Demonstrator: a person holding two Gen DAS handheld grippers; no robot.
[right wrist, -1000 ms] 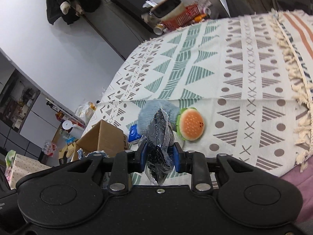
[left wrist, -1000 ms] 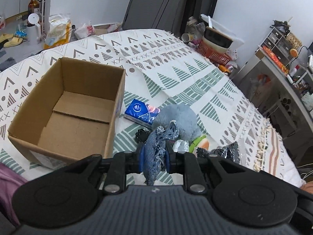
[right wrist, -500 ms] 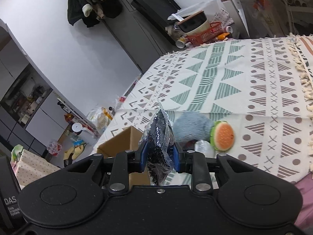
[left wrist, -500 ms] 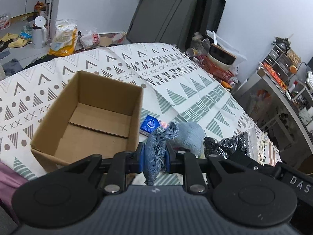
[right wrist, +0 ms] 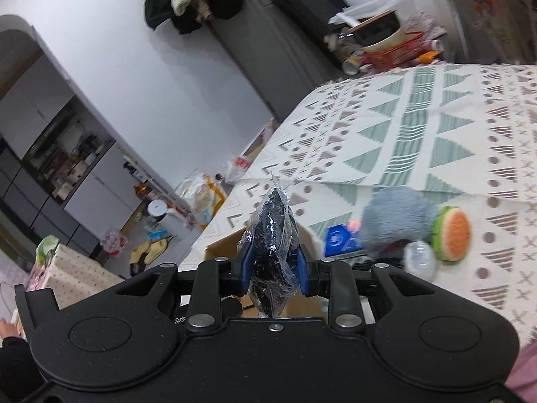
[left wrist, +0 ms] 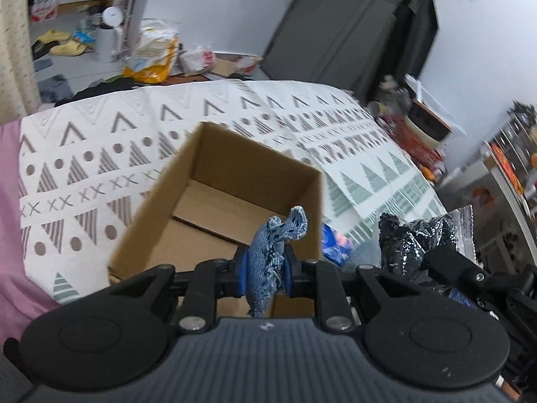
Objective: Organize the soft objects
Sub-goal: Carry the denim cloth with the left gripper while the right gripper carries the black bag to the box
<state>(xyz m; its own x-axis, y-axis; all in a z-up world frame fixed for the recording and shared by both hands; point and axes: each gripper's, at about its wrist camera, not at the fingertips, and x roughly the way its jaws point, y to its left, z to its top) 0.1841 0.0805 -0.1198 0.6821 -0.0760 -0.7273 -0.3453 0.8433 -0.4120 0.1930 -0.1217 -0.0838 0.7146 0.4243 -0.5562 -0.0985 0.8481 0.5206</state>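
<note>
Leftmost, cardboard box (left wrist: 214, 215) sits open on the patterned blanket (left wrist: 100, 154). Left gripper (left wrist: 265, 270) clamped on blue cloth (left wrist: 273, 252) over the box's near edge. Right gripper (right wrist: 273, 263) pinches bagged black item (right wrist: 273, 235). Grey plush (right wrist: 399, 221) and burger toy (right wrist: 451, 233) lie touching on the blanket.

One cardboard box (left wrist: 214, 215) — one burger toy (right wrist: 451, 233) — two yellow slippers (left wrist: 63, 43).

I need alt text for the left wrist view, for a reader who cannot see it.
The left gripper clamps a blue cloth above an open cardboard box on a patterned bedspread. At right, a clear bag of black items is held beside the box.
</note>
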